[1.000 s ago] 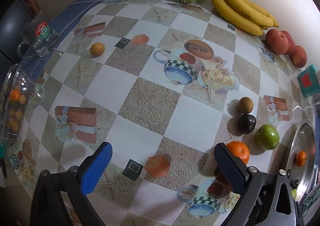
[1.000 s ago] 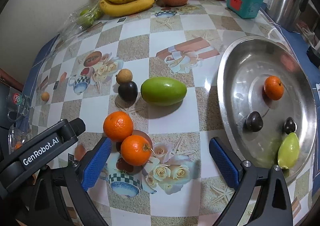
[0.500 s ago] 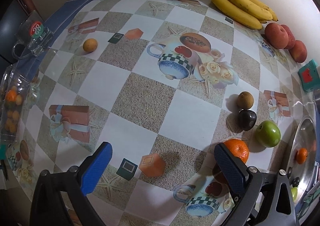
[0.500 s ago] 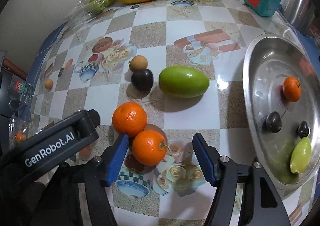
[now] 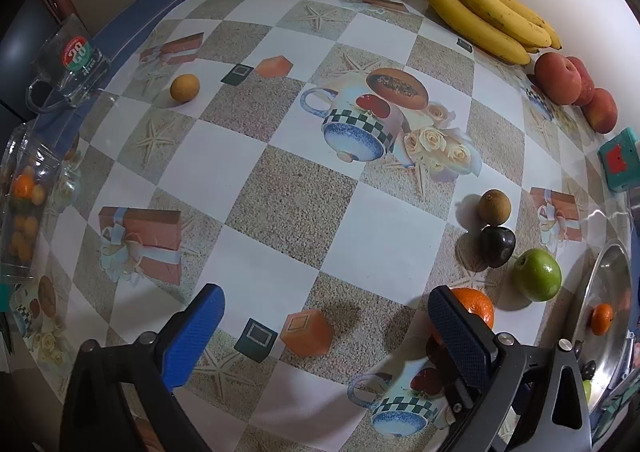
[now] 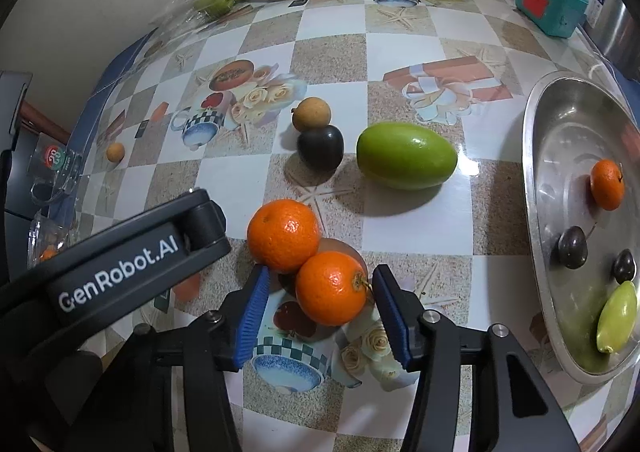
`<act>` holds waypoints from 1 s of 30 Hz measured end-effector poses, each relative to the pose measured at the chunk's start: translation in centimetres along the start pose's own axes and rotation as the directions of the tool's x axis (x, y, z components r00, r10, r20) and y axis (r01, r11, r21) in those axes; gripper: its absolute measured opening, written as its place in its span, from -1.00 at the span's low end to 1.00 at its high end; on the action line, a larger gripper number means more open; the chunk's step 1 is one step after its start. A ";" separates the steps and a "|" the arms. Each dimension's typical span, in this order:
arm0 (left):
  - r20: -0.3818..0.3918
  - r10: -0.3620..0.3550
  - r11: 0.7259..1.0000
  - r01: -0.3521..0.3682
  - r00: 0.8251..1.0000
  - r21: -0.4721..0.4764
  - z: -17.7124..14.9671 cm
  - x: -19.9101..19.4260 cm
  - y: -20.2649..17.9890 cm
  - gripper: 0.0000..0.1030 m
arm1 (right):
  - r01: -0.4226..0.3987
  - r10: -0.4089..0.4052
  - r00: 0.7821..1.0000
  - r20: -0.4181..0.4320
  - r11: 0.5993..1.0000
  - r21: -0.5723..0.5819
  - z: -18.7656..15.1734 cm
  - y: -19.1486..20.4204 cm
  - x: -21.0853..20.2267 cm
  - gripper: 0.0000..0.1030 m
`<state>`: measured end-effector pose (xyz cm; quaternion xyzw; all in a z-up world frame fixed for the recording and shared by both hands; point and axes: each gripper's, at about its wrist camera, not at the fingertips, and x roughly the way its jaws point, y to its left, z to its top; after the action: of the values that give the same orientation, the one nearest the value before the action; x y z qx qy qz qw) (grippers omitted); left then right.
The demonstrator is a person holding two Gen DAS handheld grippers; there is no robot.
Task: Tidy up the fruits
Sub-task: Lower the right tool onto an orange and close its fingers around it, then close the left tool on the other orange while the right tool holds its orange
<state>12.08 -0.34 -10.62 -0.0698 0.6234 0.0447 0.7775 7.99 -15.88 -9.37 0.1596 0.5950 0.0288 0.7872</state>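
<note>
Right hand-held gripper (image 6: pixel 320 310): jaws apart, straddling near tangerine (image 6: pixel 331 289) on bench (image 6: pixel 416 228). Left hand-held gripper (image 5: pixel 324 318) apart, empty. Risk: your left pad nudges touching tangerine (image 6: pixel 283 235), rolling it away.

Legible text, two items:
- "GenRobot.AI", white lettering on the black body of the left claw (image 6: pixel 116 264), seen in the right wrist view.
- "28", white numerals on a red-and-green round label on the clear glass mug (image 5: pixel 70 64) at the table edge; smaller print beneath unreadable.
</note>
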 end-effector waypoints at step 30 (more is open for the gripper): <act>0.015 -0.100 0.995 0.099 0.995 0.019 0.4 -1.0 -1.3 1.00 | -0.049 0.043 0.998 0.051 0.993 0.104 0.0 -3.0 -2.2 -0.32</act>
<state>12.44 -1.52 -9.52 -0.0935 0.6134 0.0009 0.7842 6.88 -19.27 -8.16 0.2153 0.5724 0.0115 0.7911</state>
